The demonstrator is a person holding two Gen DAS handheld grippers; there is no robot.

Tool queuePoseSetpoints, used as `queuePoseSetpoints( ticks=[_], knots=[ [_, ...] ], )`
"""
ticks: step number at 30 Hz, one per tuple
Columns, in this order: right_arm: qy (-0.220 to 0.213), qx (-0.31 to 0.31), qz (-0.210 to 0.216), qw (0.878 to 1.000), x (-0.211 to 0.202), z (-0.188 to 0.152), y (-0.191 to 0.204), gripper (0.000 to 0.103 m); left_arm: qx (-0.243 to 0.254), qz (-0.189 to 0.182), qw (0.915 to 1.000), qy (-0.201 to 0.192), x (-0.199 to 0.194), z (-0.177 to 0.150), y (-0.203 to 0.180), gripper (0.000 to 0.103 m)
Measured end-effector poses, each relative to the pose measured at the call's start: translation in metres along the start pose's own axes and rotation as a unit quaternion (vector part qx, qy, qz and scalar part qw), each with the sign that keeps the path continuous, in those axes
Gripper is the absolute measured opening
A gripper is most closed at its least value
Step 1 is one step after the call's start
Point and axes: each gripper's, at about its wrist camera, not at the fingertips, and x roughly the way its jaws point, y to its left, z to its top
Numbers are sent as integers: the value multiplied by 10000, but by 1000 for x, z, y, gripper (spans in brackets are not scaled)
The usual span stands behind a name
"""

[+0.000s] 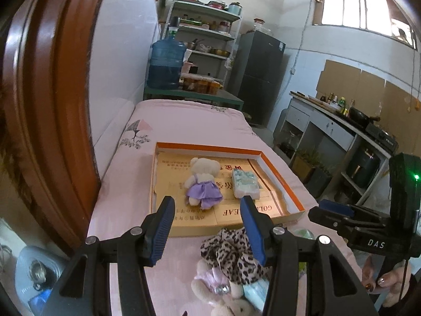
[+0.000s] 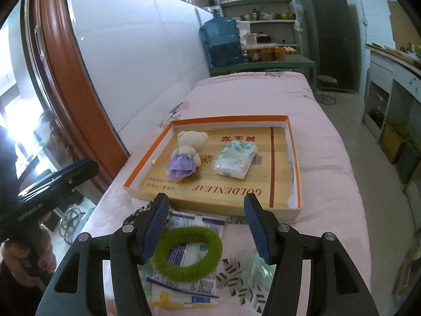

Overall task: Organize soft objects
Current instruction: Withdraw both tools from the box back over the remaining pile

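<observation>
An orange-rimmed shallow box [image 1: 279, 168] [image 2: 293, 142] lies on the pink bed. Inside it rest a cream teddy bear in a purple dress [image 1: 204, 181] [image 2: 185, 152] and a pale tissue pack [image 1: 246, 184] [image 2: 235, 158]. My left gripper [image 1: 208, 226] is open, hovering before the box over a leopard-print scrunchie [image 1: 231, 252], a small bear in a pink dress [image 1: 210, 281] and a second pale plush [image 1: 236, 310] below it. My right gripper [image 2: 206, 223] is open above a green fuzzy ring [image 2: 188, 254] lying on flat printed packets [image 2: 184, 279]. Nothing sits between either pair of fingers.
A pink quilt [image 1: 189, 121] [image 2: 263, 97] covers the bed. A brown door frame [image 1: 50, 105] stands at left. Beyond the bed are a water jug [image 1: 165, 64], shelves [image 1: 208, 34], and a fridge [image 1: 260, 76]. A kitchen counter [image 1: 339, 126] runs along the right. A leaf-patterned bag [image 2: 242, 276] lies by the packets.
</observation>
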Motion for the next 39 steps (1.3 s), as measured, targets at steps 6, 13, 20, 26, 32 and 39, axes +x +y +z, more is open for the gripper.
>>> queuePoseSetpoints(
  ticks=[6,13,20,26,32,39],
  knots=[
    [-117,-158,-162,9997,-17,-16,9,61,-92,25,10000,14,-11,-15,2,51],
    [-198,-151,-174,9995,-27,-31,14,61,-26,-95,9999,25,-21,-32,-4,51],
    [-218,-28,-236,9995,-32,-46,10,61,203,-250,9995,-60,-34,-47,-16,51],
    [-215,39,-272,9994,-37,-55,7,61,300,-180,9994,-74,-40,-61,-23,51],
    [-255,-35,-323,9991,-45,-64,11,61,382,-429,9983,69,-42,-81,-30,51],
    [-159,-48,-382,9991,-42,-73,10,61,667,-895,9928,430,-38,-111,-45,51]
  ],
)
